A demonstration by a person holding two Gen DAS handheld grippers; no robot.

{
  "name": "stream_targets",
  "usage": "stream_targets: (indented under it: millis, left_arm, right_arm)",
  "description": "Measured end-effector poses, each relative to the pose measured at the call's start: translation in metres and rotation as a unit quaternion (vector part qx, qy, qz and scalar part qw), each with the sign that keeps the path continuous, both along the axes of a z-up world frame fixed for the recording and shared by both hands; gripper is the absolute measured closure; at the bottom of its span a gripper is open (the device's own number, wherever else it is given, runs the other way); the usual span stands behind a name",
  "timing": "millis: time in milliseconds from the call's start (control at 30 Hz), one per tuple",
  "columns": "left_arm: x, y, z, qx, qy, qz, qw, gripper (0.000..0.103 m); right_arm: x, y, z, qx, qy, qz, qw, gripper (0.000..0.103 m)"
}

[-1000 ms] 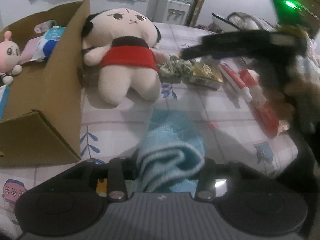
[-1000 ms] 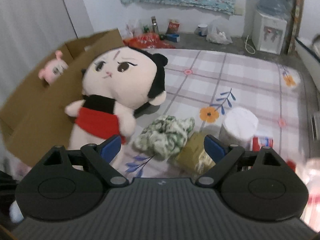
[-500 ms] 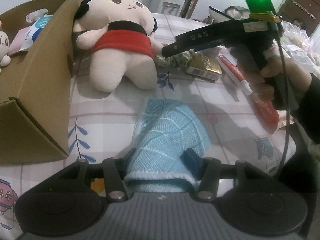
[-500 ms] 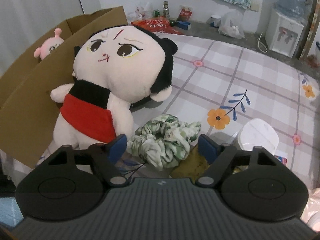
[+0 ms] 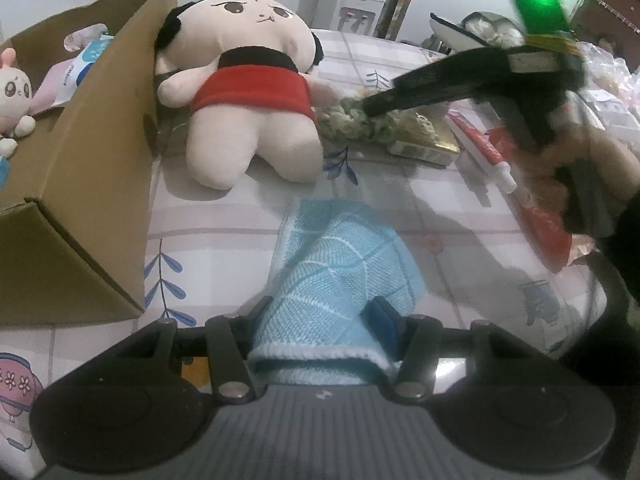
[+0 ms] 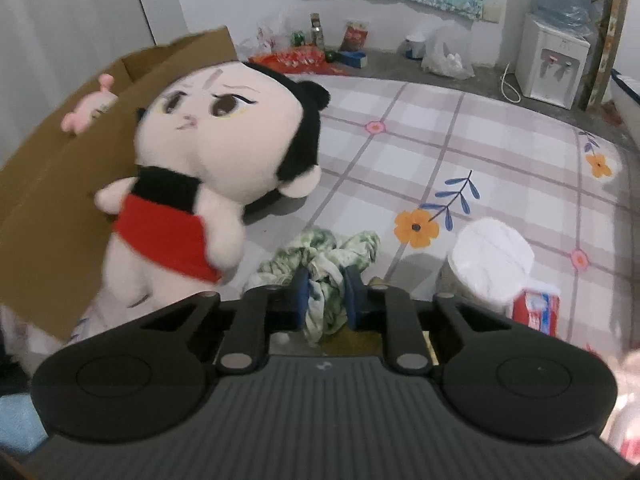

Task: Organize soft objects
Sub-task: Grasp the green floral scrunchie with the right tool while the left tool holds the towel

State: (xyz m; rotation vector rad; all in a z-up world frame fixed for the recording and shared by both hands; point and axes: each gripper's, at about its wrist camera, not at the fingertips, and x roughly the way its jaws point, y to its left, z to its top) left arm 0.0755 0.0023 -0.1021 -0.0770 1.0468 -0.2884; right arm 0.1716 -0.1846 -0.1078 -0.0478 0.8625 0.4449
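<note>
Right wrist view: the right hand-held gripper (image 6: pixel 326 292) has just closed on the green scrunchie (image 6: pixel 320 264) beside the doll (image 6: pixel 208 184) on the table (image 6: pixel 460 140) (light, squashy; pinch its bunched middle). Left hand-held gripper (image 5: pixel 320 320), half-open, grips the blue cloth (image 5: pixel 336 272).

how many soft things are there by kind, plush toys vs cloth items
plush toys: 2 (big doll, pink bunny in the box)
cloth items: 2 (blue towel, green scrunchie)
total: 4
</note>
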Motion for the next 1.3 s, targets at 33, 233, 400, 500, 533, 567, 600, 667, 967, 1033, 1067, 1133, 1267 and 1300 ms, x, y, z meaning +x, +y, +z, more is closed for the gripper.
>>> stream_targets:
  millis: [33,233,400,500,533,567,600,667,967,1033,1067,1133,1267,1300]
  left_arm:
    - [-0.001,-0.001,0.000,0.003,-0.001,0.001,1.0000,0.049]
    - [-0.008,-0.005,0.002,0.012,-0.010,0.000,0.9999,0.049]
    - [-0.015,-0.006,0.006,0.004,-0.009,-0.012,0.9999,0.035]
    - [-0.021,-0.007,0.012,0.000,-0.012,-0.022,0.9997,0.024]
    - [-0.023,-0.009,0.015,0.002,-0.015,-0.025,0.9996,0.021]
    - [-0.025,-0.009,0.019,0.005,-0.020,-0.030,0.9993,0.019]
    - [-0.028,-0.010,0.023,0.007,-0.027,-0.036,0.9990,0.017]
    - [-0.031,-0.013,0.032,0.015,-0.039,-0.046,0.9981,0.016]
    - [-0.014,-0.036,0.053,0.055,-0.066,-0.084,0.9928,0.008]
    - [-0.003,-0.050,0.039,0.082,-0.038,-0.112,0.9895,0.009]
    - [0.002,-0.054,0.030,0.091,-0.024,-0.119,0.9884,0.011]
    - [0.010,-0.058,0.013,0.100,-0.001,-0.118,0.9881,0.020]
    - [0.017,-0.057,-0.009,0.122,0.034,-0.104,0.9864,0.030]
    - [0.016,-0.055,-0.010,0.121,0.034,-0.104,0.9866,0.034]
  right_arm:
    - [-0.008,-0.005,0.005,0.011,0.001,-0.004,1.000,0.087]
    - [-0.084,-0.045,0.026,0.080,0.031,-0.045,0.995,0.087]
    - [-0.141,-0.062,0.008,0.107,0.078,-0.076,0.988,0.085]
    - [-0.162,-0.059,-0.004,0.089,0.080,-0.073,0.990,0.079]
    - [-0.167,-0.058,-0.005,0.083,0.077,-0.072,0.991,0.075]
    - [-0.172,-0.057,-0.006,0.079,0.074,-0.070,0.992,0.072]
    - [-0.175,-0.056,-0.006,0.077,0.071,-0.069,0.992,0.064]
    - [-0.183,-0.058,0.000,0.077,0.056,-0.070,0.993,0.046]
    - [-0.180,-0.062,0.012,0.083,0.002,-0.052,0.995,0.010]
    - [-0.172,-0.057,0.003,0.082,0.013,-0.042,0.996,0.010]
    - [-0.169,-0.056,-0.001,0.081,0.019,-0.040,0.996,0.010]
    - [-0.162,-0.054,-0.009,0.080,0.030,-0.037,0.996,0.010]
    - [-0.154,-0.047,-0.021,0.068,0.043,-0.023,0.996,0.011]
    - [-0.153,-0.044,-0.023,0.062,0.044,-0.019,0.997,0.012]
